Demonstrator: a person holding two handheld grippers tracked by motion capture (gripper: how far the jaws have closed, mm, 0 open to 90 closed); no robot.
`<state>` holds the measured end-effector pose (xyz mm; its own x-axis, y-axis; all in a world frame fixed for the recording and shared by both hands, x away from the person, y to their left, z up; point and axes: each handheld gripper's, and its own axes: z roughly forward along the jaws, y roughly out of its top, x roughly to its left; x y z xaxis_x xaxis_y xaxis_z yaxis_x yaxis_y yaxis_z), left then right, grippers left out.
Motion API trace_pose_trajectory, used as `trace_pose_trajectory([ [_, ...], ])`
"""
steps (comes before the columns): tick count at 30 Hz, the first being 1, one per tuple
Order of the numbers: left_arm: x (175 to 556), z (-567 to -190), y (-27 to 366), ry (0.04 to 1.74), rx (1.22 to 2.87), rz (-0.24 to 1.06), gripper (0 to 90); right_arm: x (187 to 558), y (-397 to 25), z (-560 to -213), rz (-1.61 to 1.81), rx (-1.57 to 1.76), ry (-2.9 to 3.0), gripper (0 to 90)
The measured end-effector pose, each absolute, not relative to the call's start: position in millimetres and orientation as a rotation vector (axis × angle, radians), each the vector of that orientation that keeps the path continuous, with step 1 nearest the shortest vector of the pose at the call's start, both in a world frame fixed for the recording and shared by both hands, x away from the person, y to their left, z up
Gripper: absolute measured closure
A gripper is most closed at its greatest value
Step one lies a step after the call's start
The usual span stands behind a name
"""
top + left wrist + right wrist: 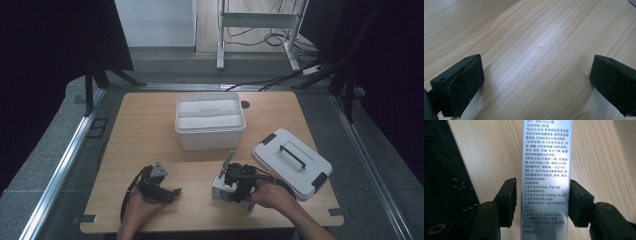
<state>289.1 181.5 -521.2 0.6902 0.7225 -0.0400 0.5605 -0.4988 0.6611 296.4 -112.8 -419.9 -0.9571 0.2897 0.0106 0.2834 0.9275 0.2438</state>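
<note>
A narrow silvery box (545, 170) printed with small black text lies on the wooden table (150, 130) between the jaws of my right gripper (542, 195). One pad touches its side and the other stands a thin gap away. From above, the same small box (220, 187) looks white, near the front edge under my right gripper (226, 189). My left gripper (175, 192) rests low at the front left, with its jaws wide apart over bare wood (536, 62) and nothing between them (536, 82).
A white storage bin (210, 138) stands open at the middle back. Its lid (292, 162), with a dark handle and dark clips, lies flat at the right. Something black with pale stitching (446, 182) borders the right gripper view's left side.
</note>
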Motion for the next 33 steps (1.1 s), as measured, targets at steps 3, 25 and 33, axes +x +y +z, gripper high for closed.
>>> trace_pose_trajectory([
  [3,289.1,-521.2,181.5,0.978,2.239,0.318,0.0,296.8,-115.8,-409.5,0.420,0.452,3.067,45.4],
  [25,297.7,-514.7,188.6,0.986,2.210,0.207,1.7,346.0,-187.6,-416.4,0.791,0.805,2.858,30.2],
  [33,332.6,-480.5,187.3,0.915,2.207,0.226,0.6,374.0,-200.1,-439.1,1.007,0.878,2.633,11.8],
])
